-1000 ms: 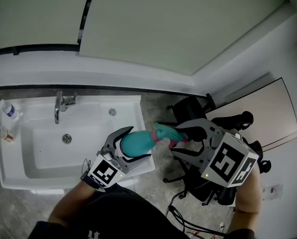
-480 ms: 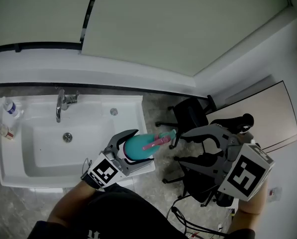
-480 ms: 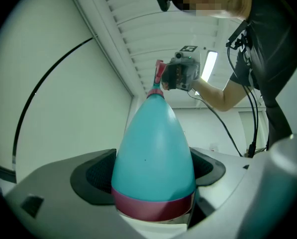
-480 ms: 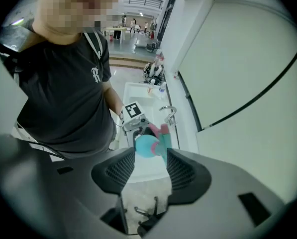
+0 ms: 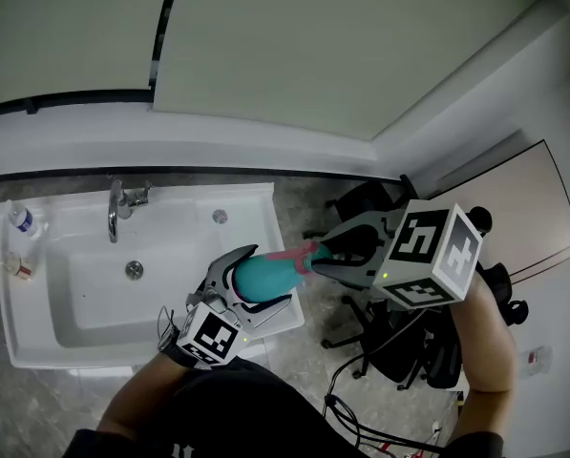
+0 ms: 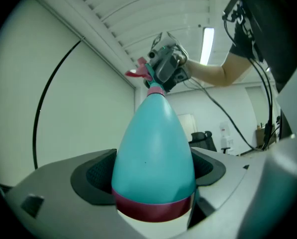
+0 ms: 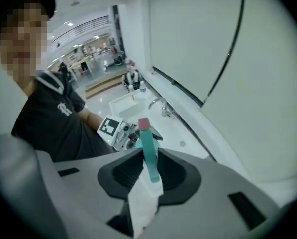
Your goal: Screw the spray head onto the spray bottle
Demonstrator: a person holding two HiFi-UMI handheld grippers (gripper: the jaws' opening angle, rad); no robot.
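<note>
**Spray head pinched at the bottle's neck, set for a twist**

The spray head (image 5: 308,254), teal with a pink trigger, sits at the neck of the spray bottle (image 6: 153,148). It is straight ahead of the left gripper (image 5: 270,277) and right between the jaws of the right gripper (image 7: 149,159).

The right gripper's jaws have just been closing. Its own view shows the head's teal stem caught between the two dark pads, so I read this as a grip on the head, not a near miss. This gripper meets the head from beyond the bottle's tip, facing the left gripper along the bottle's length. That placement looks chosen so that a roll of the wrist would turn the head about the thread.

The left gripper is clamped on the bottle's wide lower body, one pad pressing each flank. The bottle lies roughly level with its neck pointing away from this gripper. My judgement is that this gripper serves as the anchor, keeping the bottle from spinning with the head.

No view shows the joint closely enough to tell how far the thread has run.

Both pieces are carried in the air, resting on nothing. The white sink (image 5: 36,318) and its tap (image 5: 113,213) lie below and to the outer side of the left gripper. An office chair (image 5: 361,203) stands on the floor beneath the right gripper.
</note>
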